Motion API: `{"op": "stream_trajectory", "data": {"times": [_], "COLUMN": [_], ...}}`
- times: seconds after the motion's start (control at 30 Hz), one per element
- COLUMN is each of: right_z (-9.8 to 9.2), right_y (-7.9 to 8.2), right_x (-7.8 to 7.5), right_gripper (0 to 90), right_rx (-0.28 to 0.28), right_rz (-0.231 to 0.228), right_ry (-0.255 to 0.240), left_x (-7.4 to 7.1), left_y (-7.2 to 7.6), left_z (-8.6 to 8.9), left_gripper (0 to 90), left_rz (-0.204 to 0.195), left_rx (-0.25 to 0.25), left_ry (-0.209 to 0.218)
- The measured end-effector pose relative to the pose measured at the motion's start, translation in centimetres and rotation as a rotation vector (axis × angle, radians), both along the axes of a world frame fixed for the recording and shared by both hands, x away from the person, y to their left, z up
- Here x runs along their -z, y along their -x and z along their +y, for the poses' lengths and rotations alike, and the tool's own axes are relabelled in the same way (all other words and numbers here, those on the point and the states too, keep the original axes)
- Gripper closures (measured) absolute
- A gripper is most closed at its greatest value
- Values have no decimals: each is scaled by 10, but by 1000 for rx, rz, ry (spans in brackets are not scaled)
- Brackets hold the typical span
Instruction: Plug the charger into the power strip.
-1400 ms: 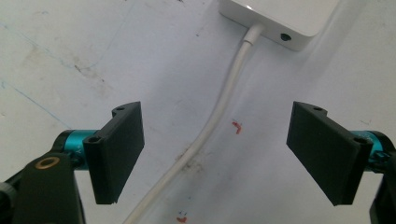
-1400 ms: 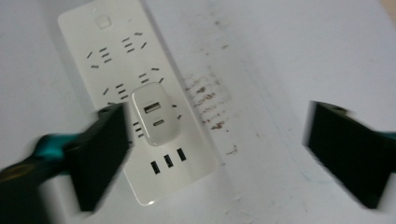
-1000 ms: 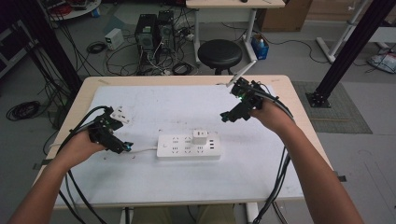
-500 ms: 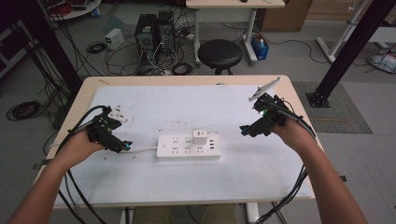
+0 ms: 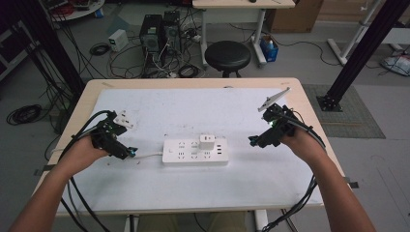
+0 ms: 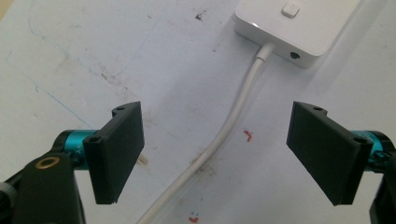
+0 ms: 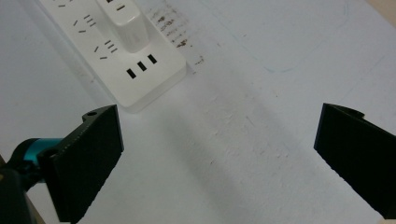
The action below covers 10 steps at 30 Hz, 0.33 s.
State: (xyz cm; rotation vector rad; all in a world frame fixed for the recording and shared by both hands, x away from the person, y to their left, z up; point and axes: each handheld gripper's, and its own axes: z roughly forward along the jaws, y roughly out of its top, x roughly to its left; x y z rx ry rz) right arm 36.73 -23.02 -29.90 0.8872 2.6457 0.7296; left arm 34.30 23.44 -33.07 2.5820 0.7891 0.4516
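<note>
White counter [image 5: 159, 198] carried the power strip [image 5: 194, 152] at its middle, charger [image 5: 207, 142] plugged in. I kept both hand-held grippers wide and empty: left hand-held gripper [image 5: 130, 152] astride the cord [image 6: 224, 135], right hand-held gripper [image 5: 253, 141] needing a square approach.

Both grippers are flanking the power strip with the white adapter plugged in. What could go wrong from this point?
1. The left gripper has open jaws straddling the strip's white cable; closing here would likely grab the cable and drag the power strip.
2. The right gripper is open and well clear of the strip's end. Pulling the adapter with nothing pinning the strip might lift the whole strip.
</note>
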Motion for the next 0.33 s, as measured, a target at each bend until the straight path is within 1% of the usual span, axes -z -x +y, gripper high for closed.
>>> {"op": "stream_trajectory", "data": {"times": [0.13,0.2,0.33], "right_z": [-2,-3,-4], "right_y": [1,2,3], "right_x": [5,7,13], "right_gripper": [6,6,7], "right_rx": [1,9,4], "right_rz": [2,6,15], "right_ry": [-16,-19,-16], "left_x": [1,2,3], "left_y": [-1,0,-1], "left_z": [0,0,1], "left_gripper": [190,190,190], "left_rz": [2,0,1], "left_rx": [-2,-9,-5], "left_ry": [-3,6,-2]}}
